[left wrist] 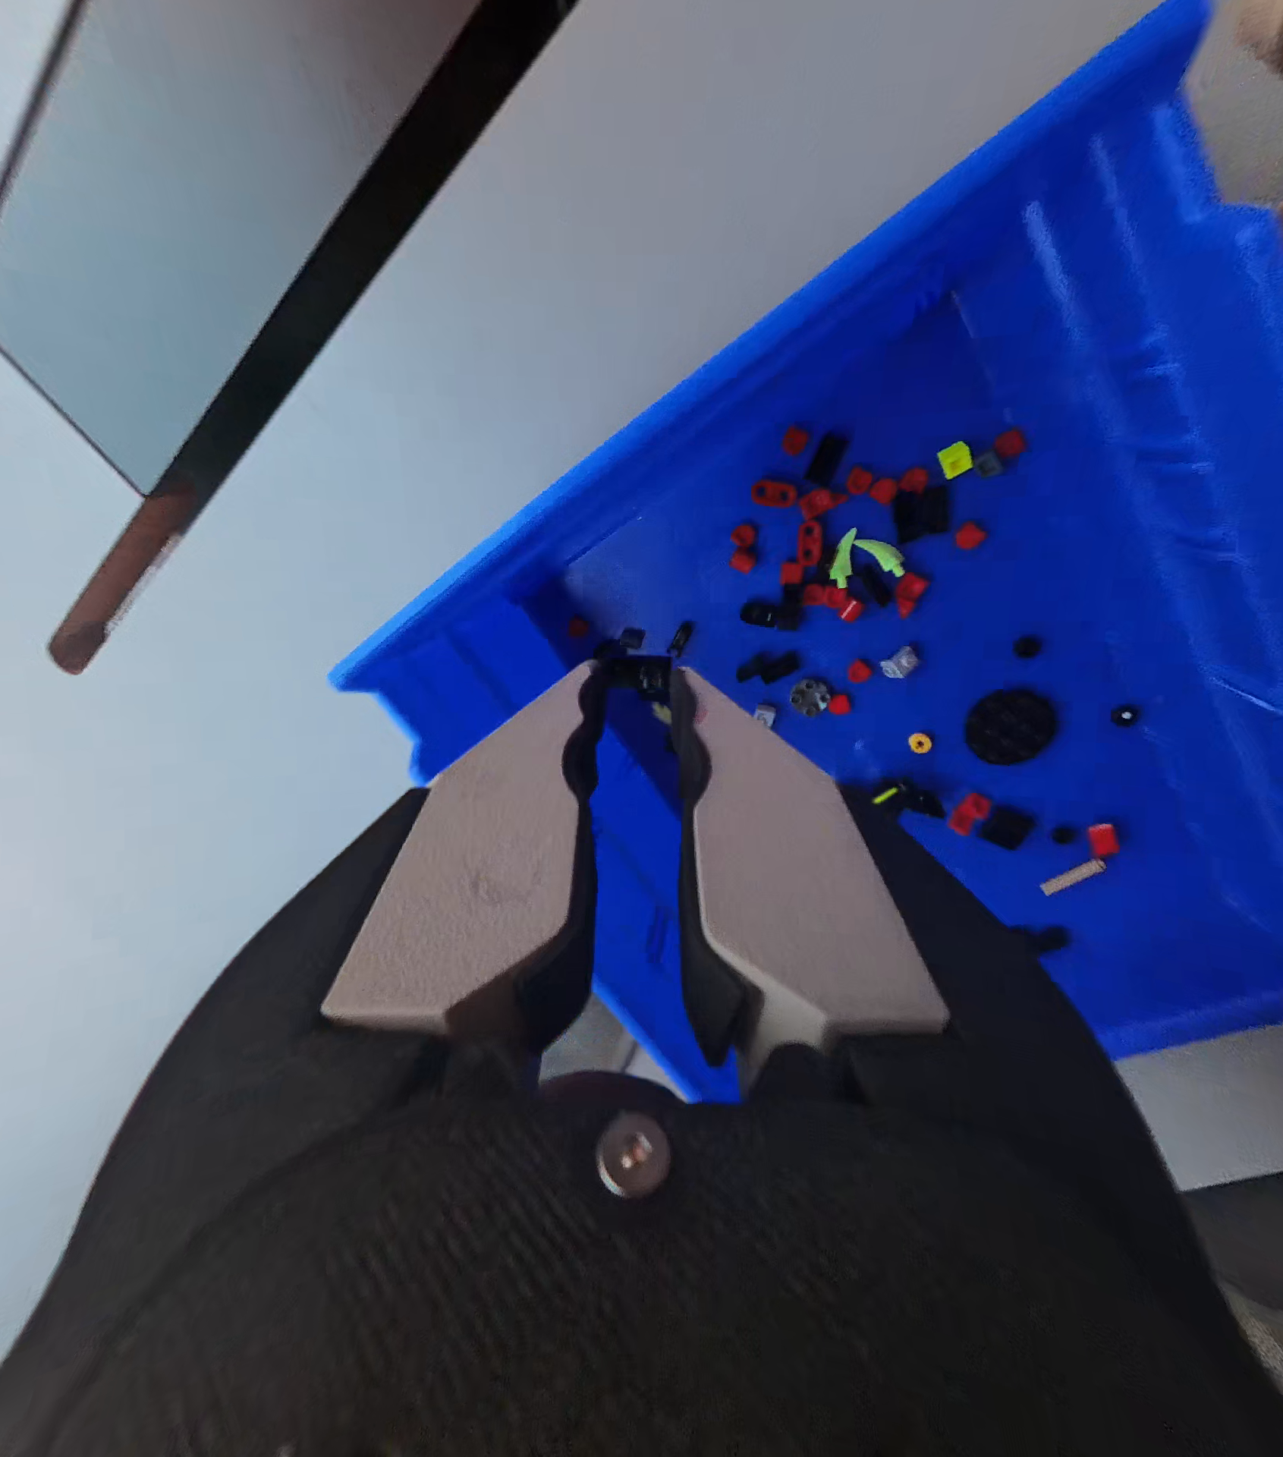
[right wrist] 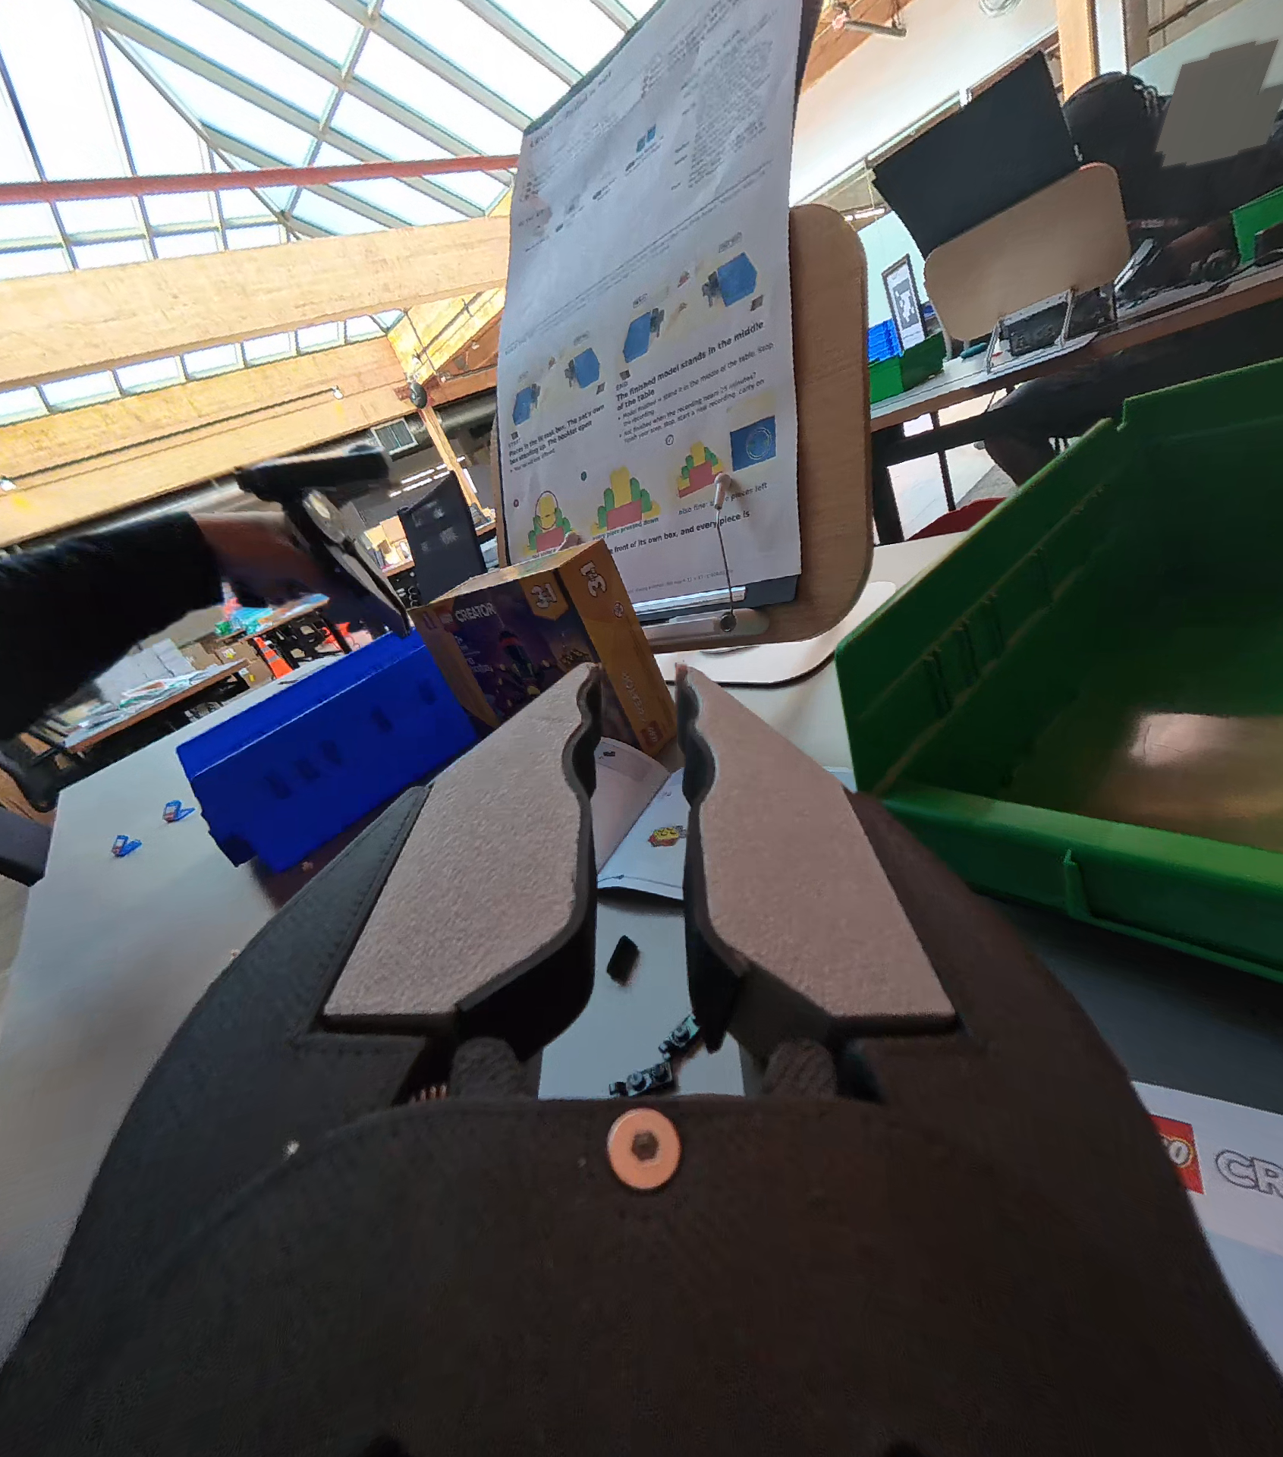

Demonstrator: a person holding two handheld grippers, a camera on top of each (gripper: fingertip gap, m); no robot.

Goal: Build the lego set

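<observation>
Your left hand-held gripper (left wrist: 638, 676) pinches a small black piece (left wrist: 642, 676) over the blue bin (left wrist: 1095, 394); your right hand-held gripper (right wrist: 636, 686) stands empty, jaws apart.

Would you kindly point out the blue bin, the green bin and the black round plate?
blue bin (left wrist: 819, 331), left wrist view, on its far rim.
green bin (right wrist: 961, 709), right wrist view, on its left wall.
black round plate (left wrist: 1011, 726), left wrist view, on its studded face.
</observation>
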